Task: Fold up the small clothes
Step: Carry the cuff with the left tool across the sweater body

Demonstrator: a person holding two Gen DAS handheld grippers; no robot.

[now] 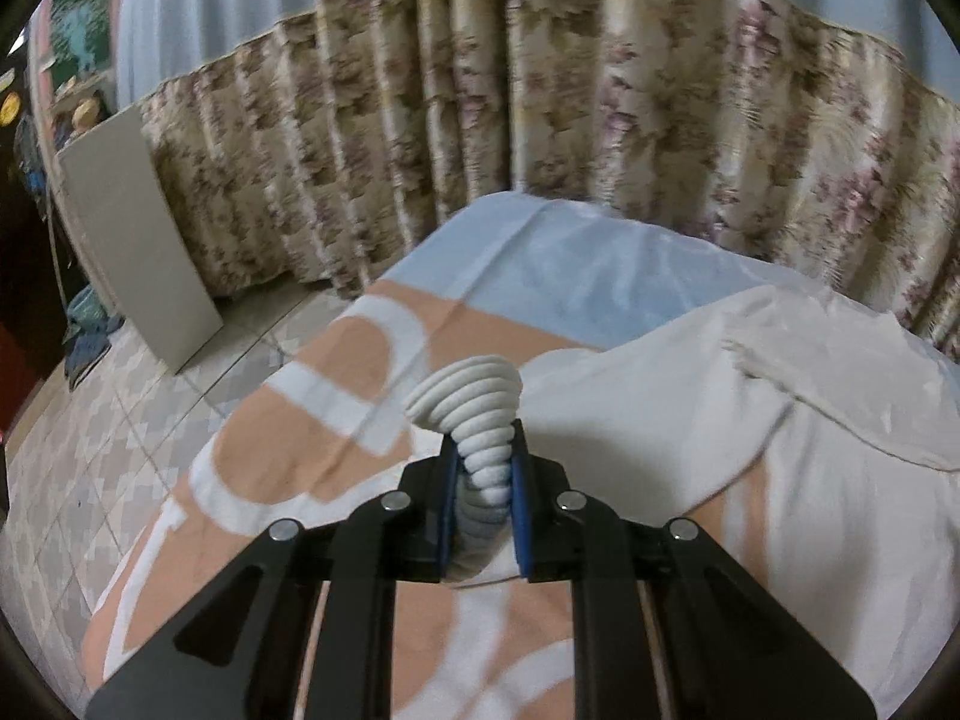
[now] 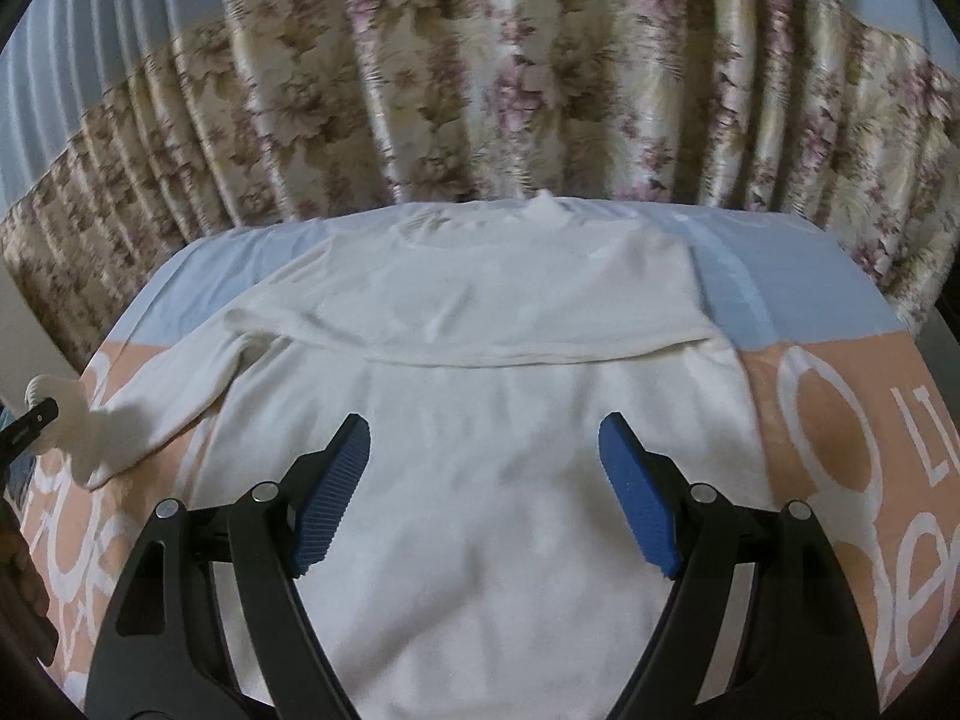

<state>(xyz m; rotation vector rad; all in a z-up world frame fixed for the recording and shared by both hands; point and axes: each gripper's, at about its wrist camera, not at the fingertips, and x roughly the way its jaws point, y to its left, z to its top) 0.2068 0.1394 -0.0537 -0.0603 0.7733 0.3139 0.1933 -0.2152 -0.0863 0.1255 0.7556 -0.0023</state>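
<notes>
Now left gripper (image 1: 483, 462) clamps sweater cuff (image 1: 465, 396); right gripper (image 2: 483, 492) agape.

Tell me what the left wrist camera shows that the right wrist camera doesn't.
Only the left wrist view: the left gripper close up, its fingers shut on the ribbed cuff, plus a white board leaning on the tiled floor.
Only the right wrist view: the right gripper open and empty over the white sweater.
Both: sweater, printed bedsheet, floral curtain.
</notes>
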